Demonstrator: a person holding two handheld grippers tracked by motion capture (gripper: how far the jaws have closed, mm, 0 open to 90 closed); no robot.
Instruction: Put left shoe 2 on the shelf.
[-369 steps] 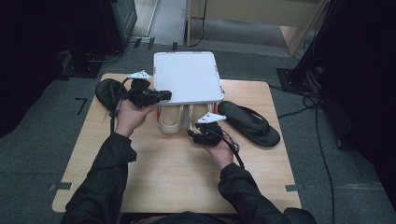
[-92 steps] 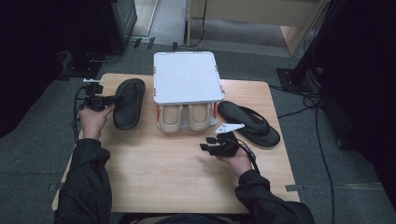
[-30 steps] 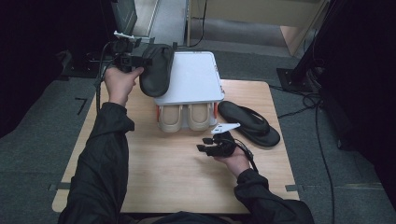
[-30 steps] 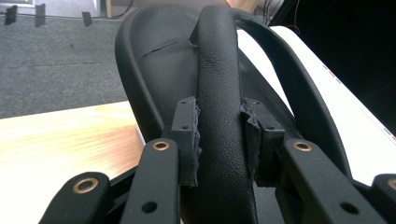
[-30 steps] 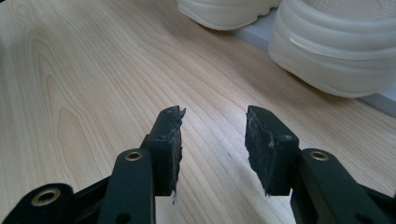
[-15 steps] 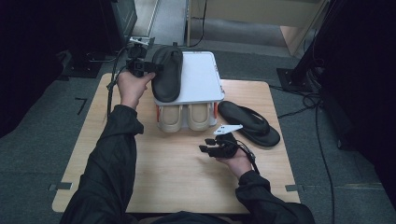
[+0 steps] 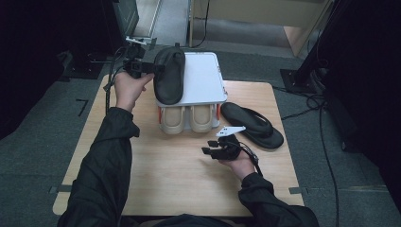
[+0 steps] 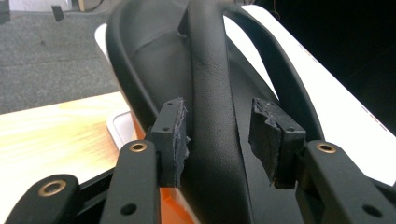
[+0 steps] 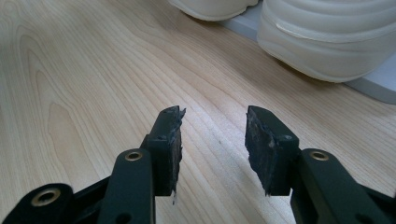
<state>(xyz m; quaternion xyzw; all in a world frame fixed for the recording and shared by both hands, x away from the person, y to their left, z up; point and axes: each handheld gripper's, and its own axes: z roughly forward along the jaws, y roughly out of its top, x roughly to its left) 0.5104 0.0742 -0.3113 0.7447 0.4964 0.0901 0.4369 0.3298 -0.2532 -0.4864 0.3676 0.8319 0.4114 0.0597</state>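
High view: the left hand-held gripper [image 7: 142, 67] is at the black flip-flop [image 7: 169, 74] lying on the white shoe rack [image 7: 203, 78]; the right hand-held gripper [image 7: 211, 151] hovers over the counter [image 7: 156, 165].

Left gripper view: the jaws have just been opening and straddle the flip-flop's strap [image 8: 212, 102], with a gap at the right pad.

Right gripper view: the jaws gape wide, empty, near cream shoes [image 9: 327, 37].

No writing is legible.
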